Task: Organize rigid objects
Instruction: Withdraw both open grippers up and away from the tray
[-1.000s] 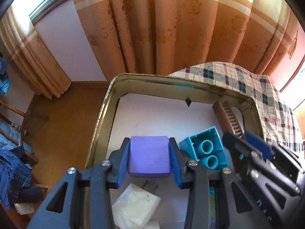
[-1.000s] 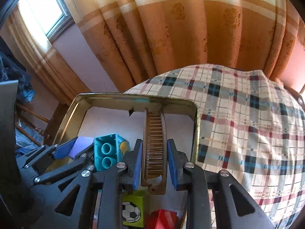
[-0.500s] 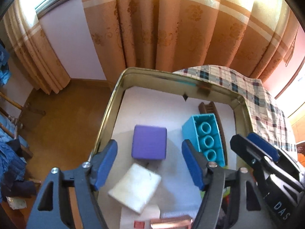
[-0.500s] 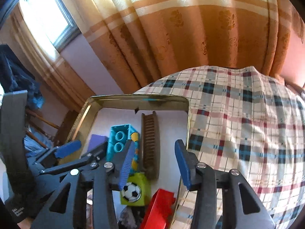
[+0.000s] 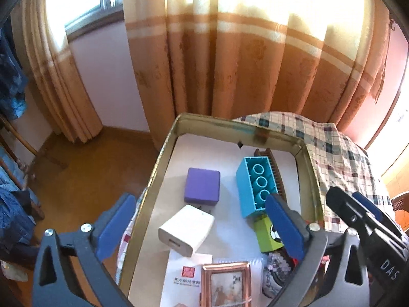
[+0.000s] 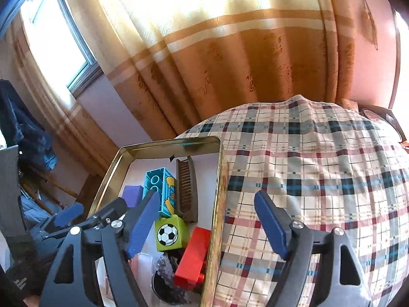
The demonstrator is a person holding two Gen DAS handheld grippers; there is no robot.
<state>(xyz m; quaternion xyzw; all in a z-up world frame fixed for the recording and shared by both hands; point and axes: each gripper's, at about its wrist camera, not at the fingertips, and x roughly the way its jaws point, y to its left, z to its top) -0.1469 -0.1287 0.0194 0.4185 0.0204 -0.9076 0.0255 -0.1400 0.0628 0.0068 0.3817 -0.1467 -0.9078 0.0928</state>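
The left claw (image 5: pixel 202 225) is standing wide apart with nothing between its blue pads, its jaws having just been opening; the purple block (image 5: pixel 202 185) is lying free on the tin's floor above it in the frame, with the white charger (image 5: pixel 186 229) just below that block. The right claw (image 6: pixel 208 226) is also gaping, its jaws having just been opening, gripping nothing; the brown comb (image 6: pixel 186 188) is resting inside the gold tin (image 6: pixel 168 145) along its right wall, above the claw's left pad.

The left view alone is showing the charger, a copper picture frame (image 5: pixel 225 287) and a white card (image 5: pixel 184 276) at the bottom centre; the teal brick (image 5: pixel 257 186) is lying between purple block and comb, its round sockets facing up. The right view alone is showing the red brick (image 6: pixel 195 257) at lower centre and the football print on the green cube (image 6: pixel 170 234); the plaid cloth (image 6: pixel 319 166) is filling its right half.
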